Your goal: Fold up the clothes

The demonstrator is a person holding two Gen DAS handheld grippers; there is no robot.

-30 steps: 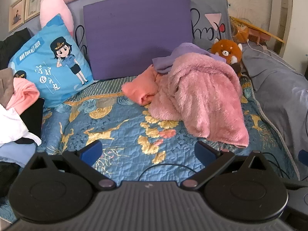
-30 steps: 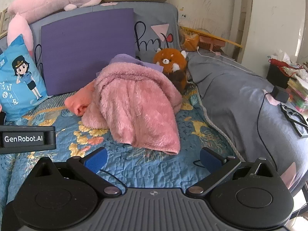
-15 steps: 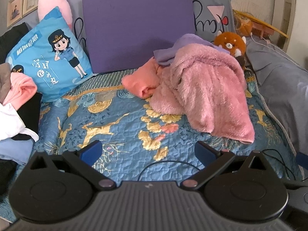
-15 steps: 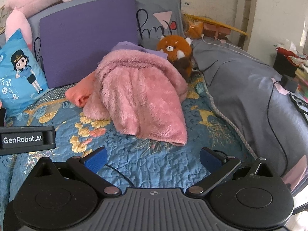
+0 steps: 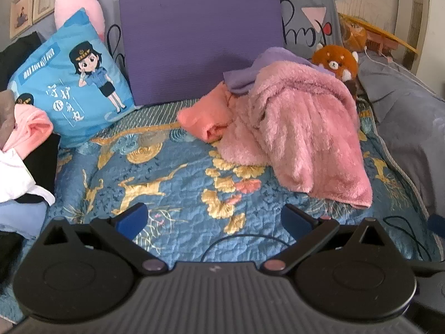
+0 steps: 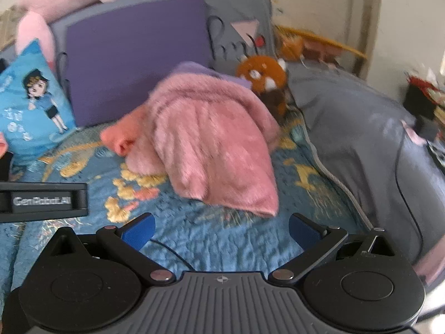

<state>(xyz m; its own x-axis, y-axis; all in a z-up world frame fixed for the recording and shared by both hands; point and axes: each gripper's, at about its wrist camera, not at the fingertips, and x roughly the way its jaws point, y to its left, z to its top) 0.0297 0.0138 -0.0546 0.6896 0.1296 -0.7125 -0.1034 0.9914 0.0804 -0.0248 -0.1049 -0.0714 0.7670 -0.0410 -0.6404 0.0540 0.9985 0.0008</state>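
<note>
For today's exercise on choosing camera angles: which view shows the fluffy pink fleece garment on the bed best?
The left wrist view: the fluffy pink fleece garment is sharp there, showing its folds, pile and lower hem on the blue patterned quilt. The right wrist view shows the same garment whole and nearer the middle, but motion blur smears its texture.

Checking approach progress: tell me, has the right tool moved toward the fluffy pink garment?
Yes. The right tool has moved closer: the fluffy pink garment now looms larger and its hem sits nearer the fingertips.
</note>
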